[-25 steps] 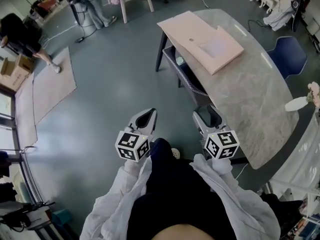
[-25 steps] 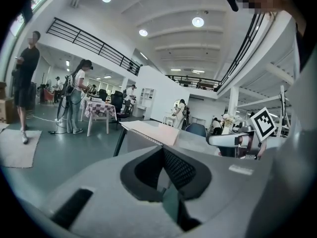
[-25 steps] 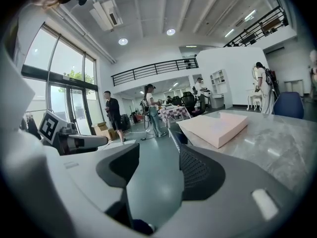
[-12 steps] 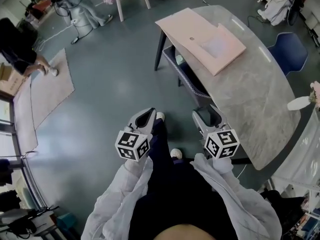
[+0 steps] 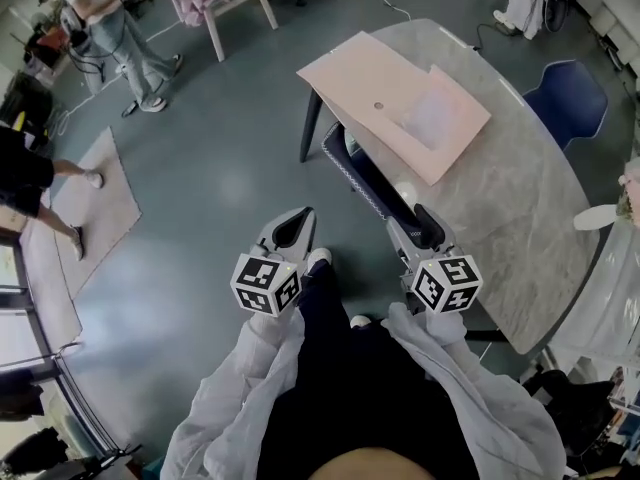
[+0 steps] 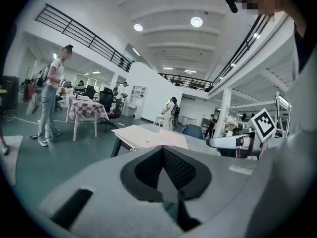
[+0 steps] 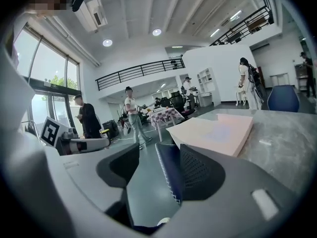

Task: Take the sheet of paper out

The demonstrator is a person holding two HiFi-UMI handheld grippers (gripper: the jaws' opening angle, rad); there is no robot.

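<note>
Plainly, both grippers hang over the grey floor (image 5: pixel 220 188), short of the marbled table (image 5: pixel 520 218); the left gripper (image 5: pixel 300 216) has its fingers clenched together on nothing; the right gripper (image 5: pixel 413 220), just beside the table's near edge, has its fingers released and apart, nothing between them; a pink folder (image 5: pixel 370 78) lies flat at the table's far end, well apart from both; a paler sheet of paper (image 5: pixel 435 116) shows at its right half, whether on or inside it I cannot tell.
</note>
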